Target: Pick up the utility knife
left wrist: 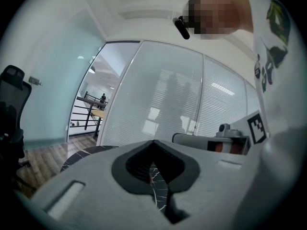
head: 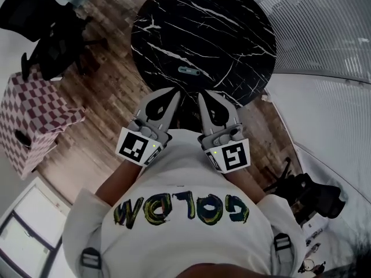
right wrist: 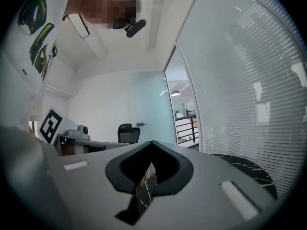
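Observation:
The utility knife [head: 188, 71], small and grey, lies on the round black marble table [head: 232, 33], near its front edge. Both grippers hover side by side just short of that edge, pointing toward the knife and not touching it. My left gripper [head: 175, 91] is shut with nothing in it, and my right gripper [head: 203, 95] is also shut and empty. In the left gripper view the jaws [left wrist: 153, 141] meet at the tip, with the table [left wrist: 84, 153] beyond. The right gripper view shows closed jaws [right wrist: 152, 142] and the table [right wrist: 249, 169] at the right. The knife is hidden in both gripper views.
A pink-and-white checkered box [head: 35, 117] stands on the wooden floor at the left. A black office chair [head: 40, 33] is behind it. A glass wall with blinds [head: 324, 28] curves round the right side. Black equipment [head: 316, 193] sits low at the right.

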{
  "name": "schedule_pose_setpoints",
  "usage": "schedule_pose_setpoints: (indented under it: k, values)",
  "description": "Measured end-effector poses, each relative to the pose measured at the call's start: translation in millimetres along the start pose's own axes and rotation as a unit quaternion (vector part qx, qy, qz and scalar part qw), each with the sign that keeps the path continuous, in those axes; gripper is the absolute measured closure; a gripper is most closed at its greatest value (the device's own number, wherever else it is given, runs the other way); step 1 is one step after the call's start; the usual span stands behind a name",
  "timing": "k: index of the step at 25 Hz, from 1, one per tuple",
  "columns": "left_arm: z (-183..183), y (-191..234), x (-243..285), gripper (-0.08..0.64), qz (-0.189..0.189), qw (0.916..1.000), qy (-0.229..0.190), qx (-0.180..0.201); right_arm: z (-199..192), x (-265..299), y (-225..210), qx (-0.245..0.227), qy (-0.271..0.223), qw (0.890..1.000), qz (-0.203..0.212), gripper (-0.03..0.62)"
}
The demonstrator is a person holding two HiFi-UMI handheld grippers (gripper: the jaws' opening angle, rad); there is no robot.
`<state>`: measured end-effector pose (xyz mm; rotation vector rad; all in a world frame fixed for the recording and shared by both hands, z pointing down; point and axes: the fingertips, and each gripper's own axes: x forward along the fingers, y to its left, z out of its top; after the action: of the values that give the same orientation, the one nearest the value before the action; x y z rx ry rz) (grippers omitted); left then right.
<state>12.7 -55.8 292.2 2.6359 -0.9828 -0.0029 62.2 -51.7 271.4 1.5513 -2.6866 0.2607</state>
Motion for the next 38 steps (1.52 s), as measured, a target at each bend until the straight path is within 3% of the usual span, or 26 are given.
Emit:
schedule_pose_setpoints:
  k: [7,13,17,22,32,38]
  values:
    - [-27,17,15,0.557,-0.007,0.9997,0.024,-0.003,-31,13,-19,-0.026,0.039,0.999,0.006,0.589]
    - [-68,37,28,0.557,-0.021,0.9982,0.056,-0.003,-89,30,-32,-0.088,0.126,0.988,0.031,0.589]
    - [-98,52,40,0.557,-0.029,0.9970,0.072,-0.001,-142,42,-45,-0.131,0.206,0.968,0.049,0.564]
    - [-138,72,48,0.557,-0.037,0.9951,0.092,-0.001,-208,63,-57,-0.164,0.273,0.946,0.064,0.538]
    - [-214,112,70,0.557,-0.049,0.9913,0.122,-0.012,-335,89,-89,-0.234,0.420,0.869,0.120,0.441]
    - [-248,124,81,0.557,-0.055,0.9891,0.134,-0.025,-384,97,-99,-0.243,0.468,0.836,0.152,0.399]
